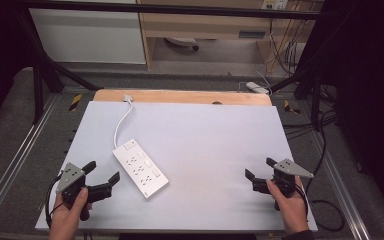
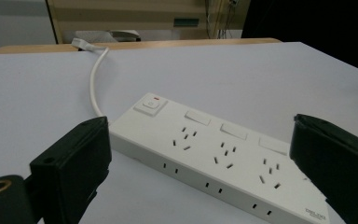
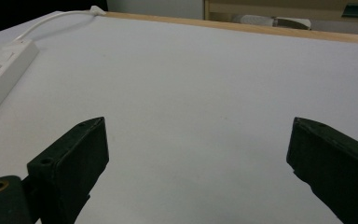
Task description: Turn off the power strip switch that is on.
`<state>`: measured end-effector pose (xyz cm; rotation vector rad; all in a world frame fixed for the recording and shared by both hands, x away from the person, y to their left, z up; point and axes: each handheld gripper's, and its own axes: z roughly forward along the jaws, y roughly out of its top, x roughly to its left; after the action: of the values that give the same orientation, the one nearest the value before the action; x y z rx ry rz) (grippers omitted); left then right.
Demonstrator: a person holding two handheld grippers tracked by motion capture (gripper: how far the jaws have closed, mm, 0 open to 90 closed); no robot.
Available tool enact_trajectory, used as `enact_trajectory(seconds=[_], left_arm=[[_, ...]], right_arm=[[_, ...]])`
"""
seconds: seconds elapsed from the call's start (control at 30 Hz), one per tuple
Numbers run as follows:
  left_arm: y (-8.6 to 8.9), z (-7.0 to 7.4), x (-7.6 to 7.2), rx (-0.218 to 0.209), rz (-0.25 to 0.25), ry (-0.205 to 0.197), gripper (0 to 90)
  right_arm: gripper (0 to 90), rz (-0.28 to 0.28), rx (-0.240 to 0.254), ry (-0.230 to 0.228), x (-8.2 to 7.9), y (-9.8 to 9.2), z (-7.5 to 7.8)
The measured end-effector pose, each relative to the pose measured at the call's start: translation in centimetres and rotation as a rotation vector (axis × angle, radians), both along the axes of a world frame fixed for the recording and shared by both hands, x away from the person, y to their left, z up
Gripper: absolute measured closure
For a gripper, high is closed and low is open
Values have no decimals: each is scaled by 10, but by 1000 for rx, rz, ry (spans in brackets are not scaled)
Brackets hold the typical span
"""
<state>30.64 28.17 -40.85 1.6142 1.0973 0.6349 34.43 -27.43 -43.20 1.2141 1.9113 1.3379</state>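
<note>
A white power strip (image 1: 140, 167) lies at an angle on the white table top (image 1: 205, 135), left of the middle, its cord (image 1: 122, 123) running to the far edge. In the left gripper view the power strip (image 2: 214, 156) sits just past the wide-spread jaws, its switch (image 2: 150, 106) and sockets facing up. My left gripper (image 1: 102, 171) is open near the front left, close to the strip and apart from it. My right gripper (image 1: 260, 167) is open at the front right over bare table, with nothing between its jaws. The right gripper view has the power strip (image 3: 2, 77) far off at the left.
A wooden strip (image 1: 180, 96) borders the table's far edge. Metal frame rails (image 1: 15, 165) run along both sides, and black cables (image 1: 325, 210) trail on the floor at the right. A cabinet (image 1: 205, 25) stands beyond the table.
</note>
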Motion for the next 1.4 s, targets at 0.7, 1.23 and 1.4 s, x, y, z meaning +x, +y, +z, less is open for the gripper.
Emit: enact_trajectory(seconds=[0.7,1.23,1.4], left_arm=[[-3,-2,2,15,-12,21,57],[-5,-5,3,38,-17,35,57],[-6,-6,4,43,-15,59,57]], right_arm=[[49,-6,24,13,-1,14,9],[52,101,15,41,-7,50,27],[50,114,-2,47,-4,61,31]])
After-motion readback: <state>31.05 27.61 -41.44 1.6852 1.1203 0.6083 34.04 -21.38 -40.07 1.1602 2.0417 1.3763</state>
